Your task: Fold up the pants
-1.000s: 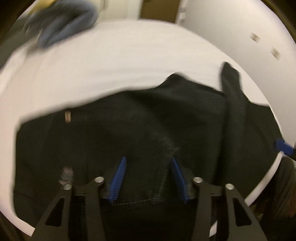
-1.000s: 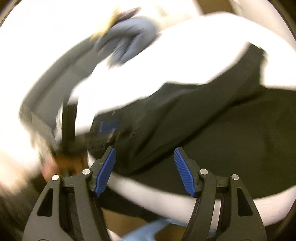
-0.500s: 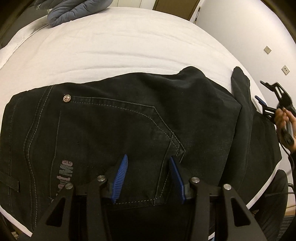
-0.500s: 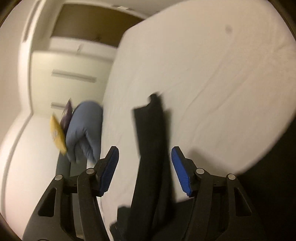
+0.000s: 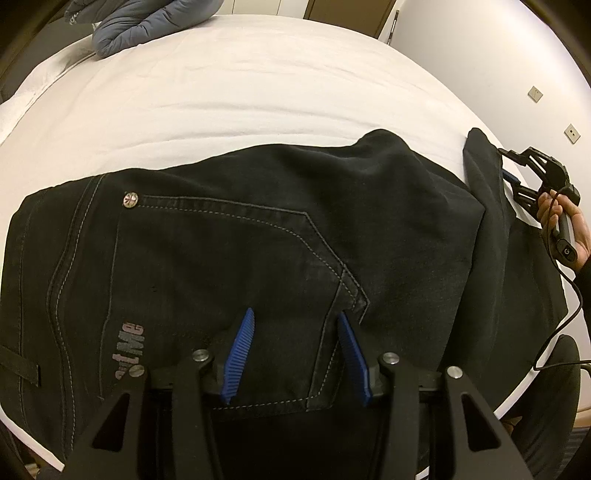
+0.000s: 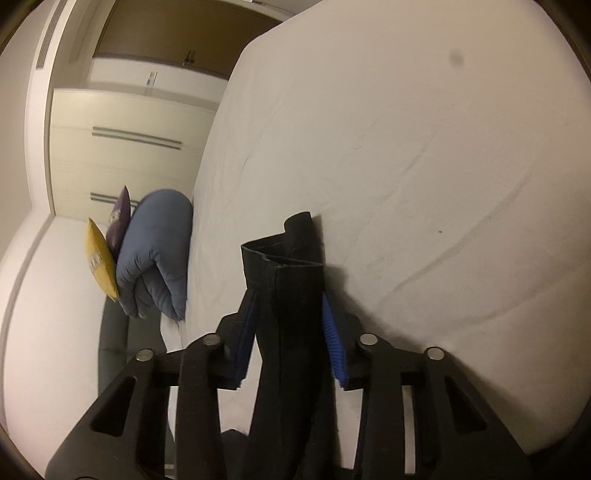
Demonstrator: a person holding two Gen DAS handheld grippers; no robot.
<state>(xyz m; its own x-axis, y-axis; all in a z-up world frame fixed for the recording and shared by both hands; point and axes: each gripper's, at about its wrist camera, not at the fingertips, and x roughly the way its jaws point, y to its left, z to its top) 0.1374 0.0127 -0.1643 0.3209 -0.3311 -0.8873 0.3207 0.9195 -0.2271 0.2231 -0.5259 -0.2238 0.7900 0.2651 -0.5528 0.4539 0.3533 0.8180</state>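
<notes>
Black jeans [image 5: 258, 236] lie flat on the white bed [image 5: 240, 92], back pocket up. My left gripper [image 5: 294, 313] points steeply down over that pocket; its blue pads stand apart, with flat denim under them and nothing pinched. At the far right the folded pant leg [image 5: 484, 177] runs up the bed, where a hand [image 5: 565, 225] holds my right gripper [image 5: 517, 173]. In the right wrist view the leg's hem end [image 6: 291, 280] stands between the blue pads of my right gripper [image 6: 288, 295]. The jaws are closing and both pads touch the cloth.
A blue-grey padded jacket [image 5: 147, 22] lies at the bed's far left corner, also visible as the jacket [image 6: 155, 254] beside a yellow cushion [image 6: 99, 258]. A white wall [image 5: 517, 74] runs past the right bed edge. A wardrobe [image 6: 122, 147] stands beyond.
The right gripper swung from the waist area to the leg's hem end, rolled over, and narrowed its jaws onto the hem. The left gripper stayed over the back pocket.
</notes>
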